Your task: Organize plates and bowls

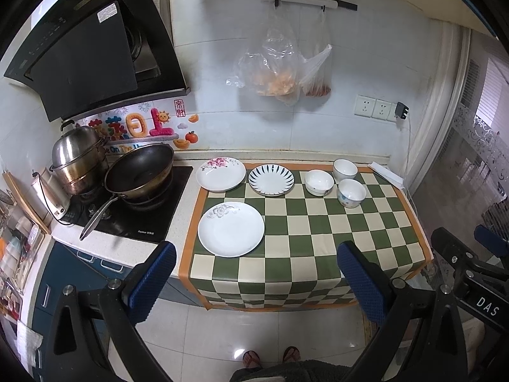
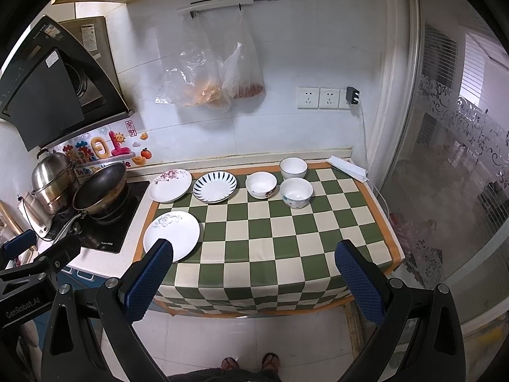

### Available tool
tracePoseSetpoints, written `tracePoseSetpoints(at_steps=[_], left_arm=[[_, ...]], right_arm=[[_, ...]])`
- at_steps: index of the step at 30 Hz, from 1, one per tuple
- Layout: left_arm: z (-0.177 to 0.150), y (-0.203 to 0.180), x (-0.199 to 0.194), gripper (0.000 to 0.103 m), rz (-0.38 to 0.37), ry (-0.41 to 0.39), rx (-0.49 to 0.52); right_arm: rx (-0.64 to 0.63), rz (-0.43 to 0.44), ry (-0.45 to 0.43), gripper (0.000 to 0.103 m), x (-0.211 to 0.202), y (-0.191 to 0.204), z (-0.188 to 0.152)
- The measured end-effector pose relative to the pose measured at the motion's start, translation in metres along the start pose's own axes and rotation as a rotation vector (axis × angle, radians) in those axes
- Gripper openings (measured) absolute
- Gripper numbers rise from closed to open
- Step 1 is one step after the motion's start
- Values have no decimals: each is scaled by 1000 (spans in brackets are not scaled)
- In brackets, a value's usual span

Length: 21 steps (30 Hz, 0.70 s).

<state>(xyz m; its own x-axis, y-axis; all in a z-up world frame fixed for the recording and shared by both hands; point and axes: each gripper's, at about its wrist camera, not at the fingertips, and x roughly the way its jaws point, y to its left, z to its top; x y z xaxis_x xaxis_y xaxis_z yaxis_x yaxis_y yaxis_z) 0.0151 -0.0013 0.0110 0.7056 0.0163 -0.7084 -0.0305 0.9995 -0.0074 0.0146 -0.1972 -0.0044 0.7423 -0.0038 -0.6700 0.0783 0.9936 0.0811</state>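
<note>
While I hold both tools back over the floor, short of the counter's front edge, my left gripper (image 1: pixel 256 278) has its blue pads spread wide with nothing between them, and my right gripper (image 2: pixel 254 275) is spread the same way, also holding nothing.

View differences: the left wrist view takes in more of the stove side, with the wok (image 1: pixel 140 172) and steel steamer pot (image 1: pixel 78 156) large at the counter's left end, and it catches my right tool at its right margin. The right wrist view shows more of the frosted glass door (image 2: pixel 451 172) past the counter's right end, and my left tool at its left margin.

Task items, all on the checkered mat (image 1: pixel 318 232):
- White plate with grey flower (image 1: pixel 231 229), near the mat's front-left corner; closest piece to my left gripper, ahead and slightly left. In the right view my left pad overlaps its near rim.
- Pink-flowered plate (image 1: pixel 220 174) at the back-left corner, partly off the mat.
- Blue-striped plate (image 1: pixel 271 179) just beside it along the back edge.
- Three bowls near the back-right: white bowl (image 1: pixel 319 182), rear bowl (image 1: pixel 345 169), blue-patterned bowl (image 1: pixel 351 193), clustered close, well ahead of my right gripper.

Nothing stacked; each piece sits alone.
</note>
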Motion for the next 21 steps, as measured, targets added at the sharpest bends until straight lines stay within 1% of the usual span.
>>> tracePoseSetpoints(at_steps=[12, 15, 16, 18, 19, 20, 21], left_arm=[[5, 0, 5, 103, 2, 7, -7], [14, 0, 27, 103, 37, 7, -21], [14, 1, 33, 103, 43, 5, -29], [14, 5, 54, 103, 78, 12, -57], [13, 7, 65, 103, 88, 16, -69], [13, 14, 85, 103, 125, 25, -89], [9, 15, 92, 103, 147, 32, -94]], right_arm=[[12, 11, 2, 103, 7, -5, 1], [32, 31, 20, 103, 20, -12, 2], [43, 39, 25, 103, 27, -16, 3], [59, 65, 32, 103, 49, -23, 4], [62, 90, 44, 103, 63, -26, 4], [64, 126, 75, 103, 82, -28, 3], [65, 171, 114, 103, 105, -29, 2]])
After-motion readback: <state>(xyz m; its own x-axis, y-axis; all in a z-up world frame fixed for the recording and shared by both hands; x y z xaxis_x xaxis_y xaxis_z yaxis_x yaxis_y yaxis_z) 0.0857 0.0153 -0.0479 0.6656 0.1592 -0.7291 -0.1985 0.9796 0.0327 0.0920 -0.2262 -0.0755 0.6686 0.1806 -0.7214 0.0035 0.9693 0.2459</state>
